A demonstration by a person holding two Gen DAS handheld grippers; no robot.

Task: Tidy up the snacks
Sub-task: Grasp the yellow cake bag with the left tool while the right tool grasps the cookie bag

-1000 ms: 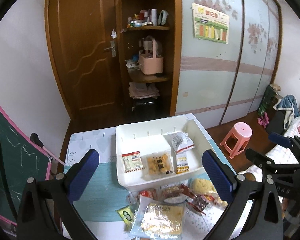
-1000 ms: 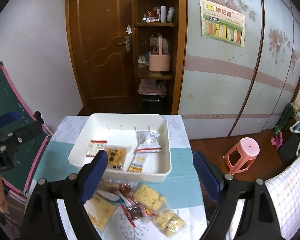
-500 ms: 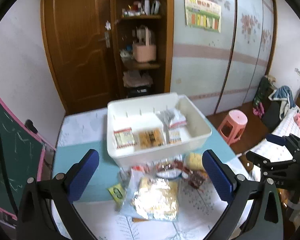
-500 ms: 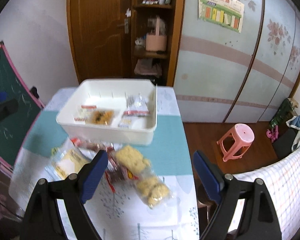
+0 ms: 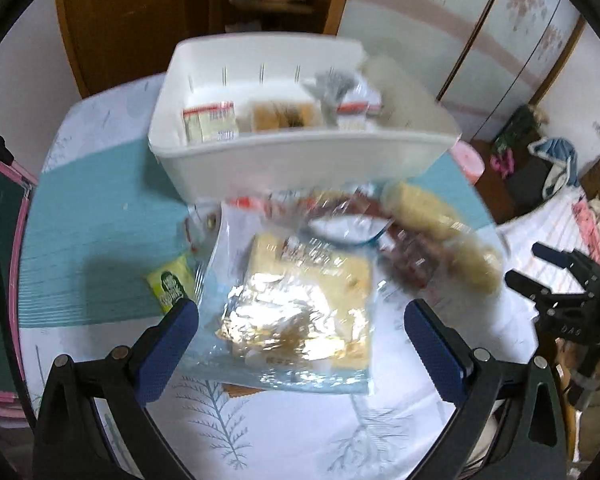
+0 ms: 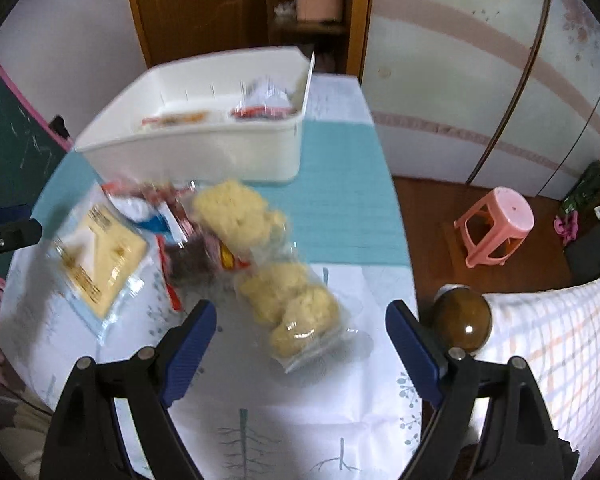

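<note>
While both grippers are hanging wide and empty, left gripper [image 5: 300, 320] framing a glossy yellow cracker packet [image 5: 300, 304], white bin [image 5: 300, 160] sitting behind, right gripper [image 6: 300, 328] framing a clear bag of pale puffs [image 6: 296, 304].

My left gripper [image 5: 300, 316] hangs wide open over a clear cracker bag [image 5: 300, 308]; the white bin [image 5: 300, 160] sits beyond.

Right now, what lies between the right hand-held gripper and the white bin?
In the right wrist view, the right hand-held gripper is open over a clear bag of yellow puffs. Beyond lie a dark red packet and another puff bag, then the white bin.
</note>
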